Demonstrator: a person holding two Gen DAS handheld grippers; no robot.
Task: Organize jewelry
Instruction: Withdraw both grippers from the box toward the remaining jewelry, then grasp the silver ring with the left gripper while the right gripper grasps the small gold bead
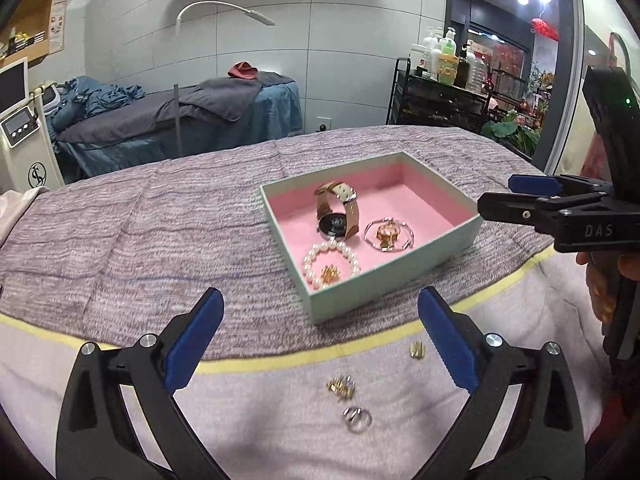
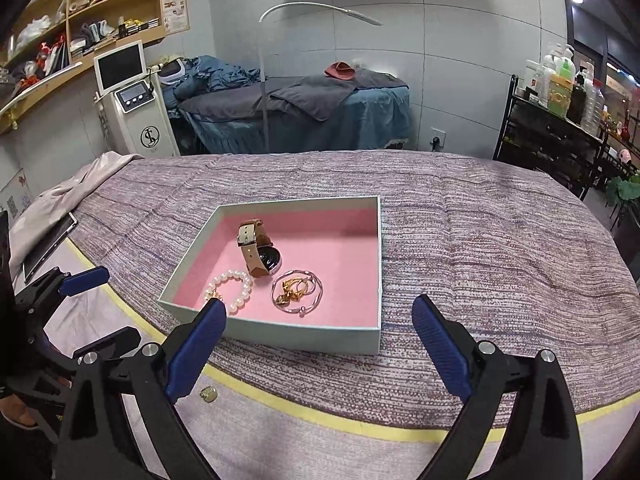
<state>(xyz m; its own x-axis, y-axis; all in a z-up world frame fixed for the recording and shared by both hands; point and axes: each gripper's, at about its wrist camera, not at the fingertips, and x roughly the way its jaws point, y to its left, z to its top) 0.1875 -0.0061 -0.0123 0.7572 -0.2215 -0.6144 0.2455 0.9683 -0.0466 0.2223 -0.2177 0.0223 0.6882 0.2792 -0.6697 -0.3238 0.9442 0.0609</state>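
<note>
A mint-green box (image 1: 384, 292) with a pink lining lies on the woven purple blanket. Inside it are a tan-strapped watch (image 1: 338, 210), a pearl bracelet (image 1: 330, 262) and a silver bangle (image 1: 388, 234) with gold pieces in its ring. In front of the box, on the pale cloth, lie a small gold piece (image 1: 416, 349), a gold cluster (image 1: 341, 384) and silver rings (image 1: 357, 419). My left gripper (image 1: 320, 292) stands open above these loose pieces, holding nothing. My right gripper (image 2: 319, 302) is open and empty before the box (image 2: 280, 334), with the gold piece (image 2: 208, 393) beneath its left finger.
A yellow stripe (image 2: 320, 416) marks where the blanket meets the pale cloth. A tablet (image 2: 48, 246) and a pink cloth (image 2: 80, 184) lie at the far left. Behind are a massage bed (image 2: 300, 104), a white machine (image 2: 132, 96) and a black rack with bottles (image 2: 560, 92).
</note>
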